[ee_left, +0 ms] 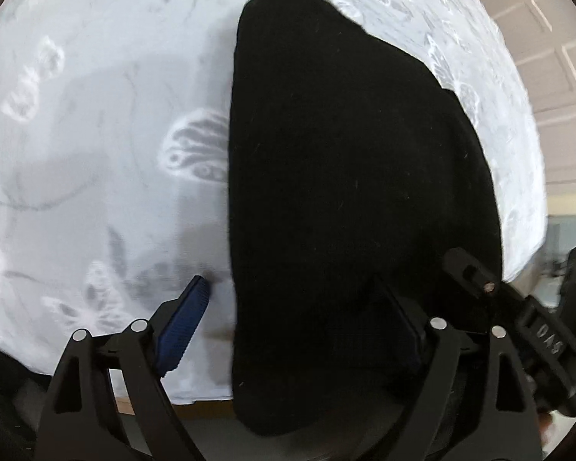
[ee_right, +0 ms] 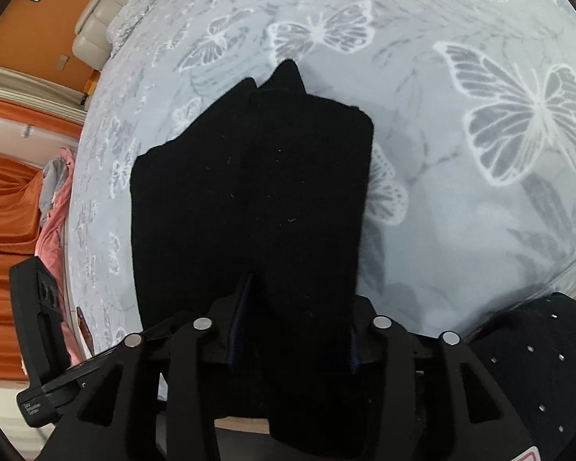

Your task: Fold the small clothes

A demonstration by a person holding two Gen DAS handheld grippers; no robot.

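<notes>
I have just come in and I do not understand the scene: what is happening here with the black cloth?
A person is folding a black garment on a bed cover with butterfly print, one hand-held gripper in each hand. The left hand-held gripper stands open over the garment's near edge, one finger off the cloth. The right hand-held gripper has the garment between its fingers; whether it pinches is unclear.

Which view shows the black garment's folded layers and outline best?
The right wrist view: the black garment shows its overlapped layers and far corners against the butterfly bedspread. The left wrist view shows it as one featureless dark mass.
</notes>
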